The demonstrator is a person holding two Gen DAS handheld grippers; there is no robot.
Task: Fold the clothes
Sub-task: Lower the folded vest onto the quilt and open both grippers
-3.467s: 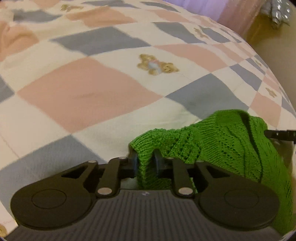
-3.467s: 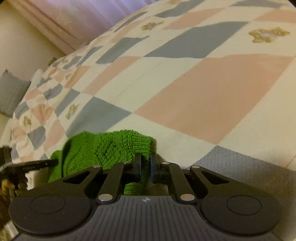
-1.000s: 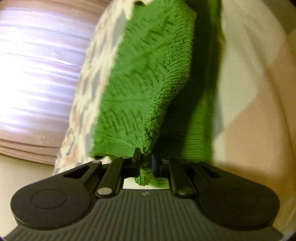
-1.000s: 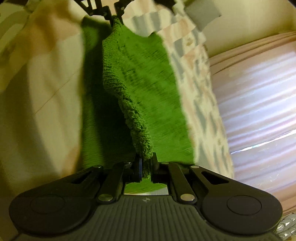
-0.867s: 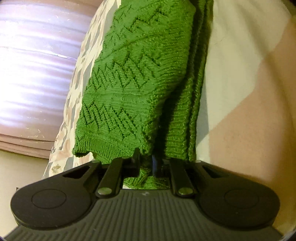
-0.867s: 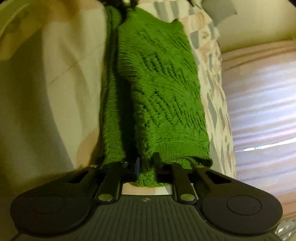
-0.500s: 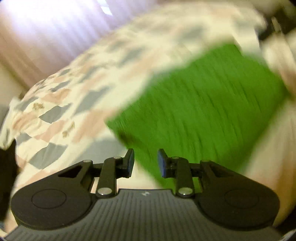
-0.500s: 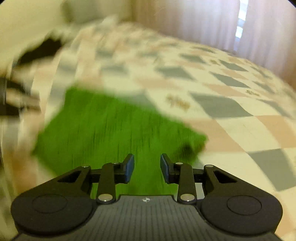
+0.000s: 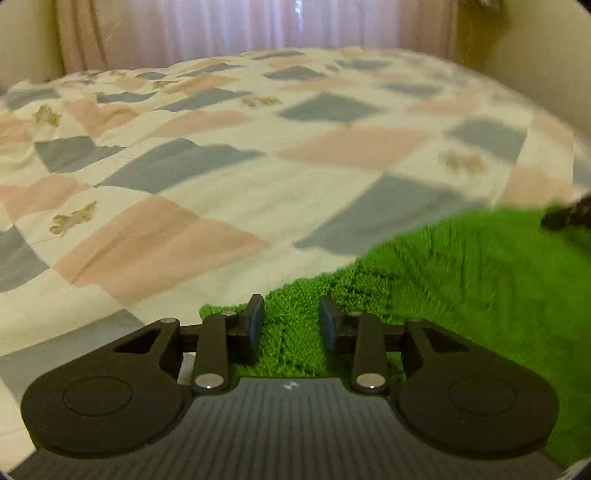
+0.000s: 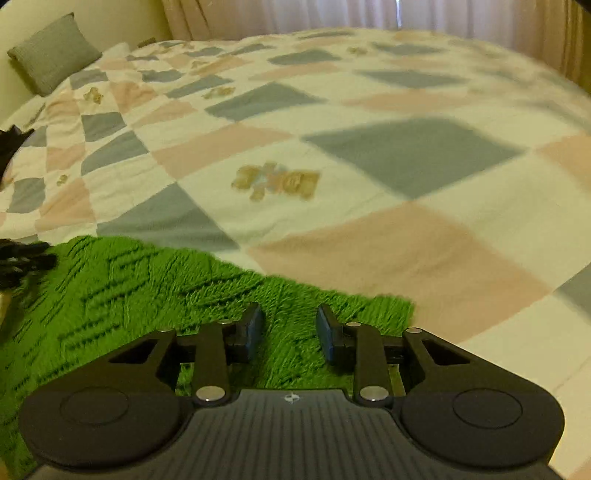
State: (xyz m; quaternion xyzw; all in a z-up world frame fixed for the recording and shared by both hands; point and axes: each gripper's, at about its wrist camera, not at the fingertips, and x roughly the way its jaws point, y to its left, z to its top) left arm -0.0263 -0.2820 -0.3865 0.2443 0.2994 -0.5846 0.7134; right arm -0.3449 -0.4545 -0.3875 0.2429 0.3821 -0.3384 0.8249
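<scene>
A green knitted garment [image 9: 461, 273] lies flat on the checked bedspread [image 9: 258, 192], filling the lower right of the left wrist view. My left gripper [image 9: 290, 325] is open just above the garment's near left corner, nothing between its fingers. In the right wrist view the same green knit [image 10: 147, 291] spreads across the lower left on the bedspread [image 10: 406, 236]. My right gripper [image 10: 290, 326] is open over its near right part, also holding nothing. Each view shows a dark tip of the other gripper at its edge [image 9: 565, 216] [image 10: 22, 258].
The bedspread has pink, grey and cream squares with small bear prints [image 10: 277, 181]. A grey cushion [image 10: 51, 51] rests at the far left against the wall. Pale curtains [image 9: 258, 29] hang behind the bed. A cream wall [image 9: 535, 74] borders the right side.
Both grippers let go of the green knit they held hanging a second ago. It now lies flat on the bed, and both grippers have swung to look across it.
</scene>
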